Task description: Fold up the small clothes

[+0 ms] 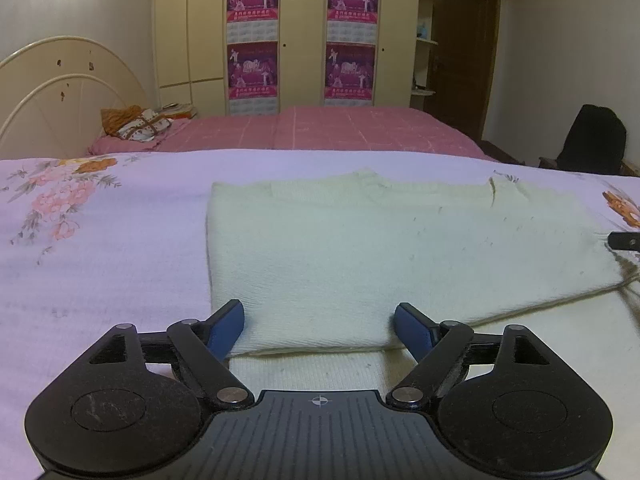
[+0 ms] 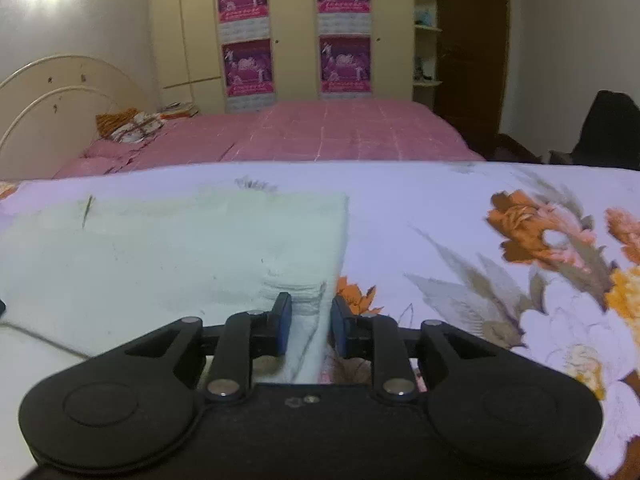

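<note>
A pale cream knitted garment (image 1: 360, 248) lies folded on the floral sheet, its folded top layer over a lower layer that reaches toward me. My left gripper (image 1: 319, 326) is open, its blue fingers wide apart on either side of the fold's near left corner. In the right wrist view the same garment (image 2: 180, 256) fills the left half. My right gripper (image 2: 307, 322) has its jaws partly apart around the garment's right edge, with cloth between them but no firm pinch. Its tip shows at the right edge of the left wrist view (image 1: 624, 241).
The work surface is a lilac sheet with orange and pink flowers (image 2: 532, 232). Behind it is a bed with a pink checked cover (image 1: 340, 128), pillows and a cream headboard (image 1: 60, 92). Wardrobes with purple posters stand at the back. A dark chair (image 1: 592, 140) stands at the right.
</note>
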`<state>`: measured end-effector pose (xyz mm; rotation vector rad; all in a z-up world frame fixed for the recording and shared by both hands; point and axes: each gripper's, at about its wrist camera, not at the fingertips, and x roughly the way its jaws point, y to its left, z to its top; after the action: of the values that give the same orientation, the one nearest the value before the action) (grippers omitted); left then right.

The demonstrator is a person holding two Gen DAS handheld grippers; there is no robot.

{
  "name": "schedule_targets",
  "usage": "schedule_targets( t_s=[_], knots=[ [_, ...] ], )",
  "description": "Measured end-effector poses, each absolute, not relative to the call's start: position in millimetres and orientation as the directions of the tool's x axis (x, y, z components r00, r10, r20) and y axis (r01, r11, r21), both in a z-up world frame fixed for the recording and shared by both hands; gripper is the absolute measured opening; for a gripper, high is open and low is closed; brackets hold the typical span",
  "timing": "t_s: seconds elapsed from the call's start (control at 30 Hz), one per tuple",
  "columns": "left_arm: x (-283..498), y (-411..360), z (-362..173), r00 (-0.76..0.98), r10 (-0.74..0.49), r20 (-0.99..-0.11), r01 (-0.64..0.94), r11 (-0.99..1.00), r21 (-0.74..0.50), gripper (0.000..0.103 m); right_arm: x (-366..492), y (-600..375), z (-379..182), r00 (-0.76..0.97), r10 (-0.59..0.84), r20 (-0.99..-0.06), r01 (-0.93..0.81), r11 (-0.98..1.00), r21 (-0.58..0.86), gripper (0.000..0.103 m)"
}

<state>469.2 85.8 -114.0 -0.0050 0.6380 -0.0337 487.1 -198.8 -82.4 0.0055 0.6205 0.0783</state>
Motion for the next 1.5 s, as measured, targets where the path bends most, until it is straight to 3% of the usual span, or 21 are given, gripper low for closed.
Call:
schedule_targets(
  t_s=[0.13, 0.2, 0.83, 0.9, 0.93, 1.0, 1.17, 1.43, 1.5],
  knots=[
    [468, 85, -115, 0.804, -0.025, -0.593, 0.027, 1.0, -0.006, 0.083, 458, -183, -80, 0.836, 0.138, -0.531, -0.159, 0.987, 0.006, 0.021],
    [468, 84, -115, 0.804, -0.02, -0.594, 0.026, 1.0, 0.002, 0.083, 455, -176, -89, 0.818, 0.151, -0.555, -0.205, 0.978, -0.035, 0.022],
    [467, 82, -114, 0.794, -0.006, -0.608, 0.023, 1.0, 0.021, 0.088, 456, -166, -95, 0.824, 0.065, -0.563, -0.177, 0.973, -0.146, 0.025],
    [461, 83, -105, 0.782, 0.026, -0.622, 0.01, 0.998, 0.054, 0.088, 458, -170, -90, 0.814, 0.069, -0.577, -0.185, 0.972, -0.145, 0.03],
    [454, 85, -101, 0.785, 0.037, -0.619, 0.001, 0.998, 0.061, 0.088, 455, -173, -84, 0.807, 0.067, -0.586, -0.178, 0.975, -0.133, 0.042],
    [429, 95, -98, 0.783, 0.004, -0.622, 0.009, 1.0, 0.018, 0.088, 441, -183, -71, 0.814, 0.09, -0.574, -0.169, 0.982, -0.085, 0.052],
    [347, 111, -103, 0.745, 0.022, -0.666, 0.017, 0.999, 0.051, 0.088, 386, -215, -58, 0.789, 0.167, -0.592, -0.186, 0.982, 0.028, 0.051],
    [208, 139, -102, 0.704, -0.066, -0.708, -0.015, 0.994, -0.108, 0.086, 261, -259, -63, 0.705, 0.273, -0.655, -0.103, 0.953, 0.286, 0.044],
    [184, 146, -101, 0.695, -0.12, -0.709, -0.026, 0.981, -0.191, 0.066, 232, -268, -67, 0.685, 0.302, -0.663, -0.062, 0.931, 0.361, 0.044]
  ],
)
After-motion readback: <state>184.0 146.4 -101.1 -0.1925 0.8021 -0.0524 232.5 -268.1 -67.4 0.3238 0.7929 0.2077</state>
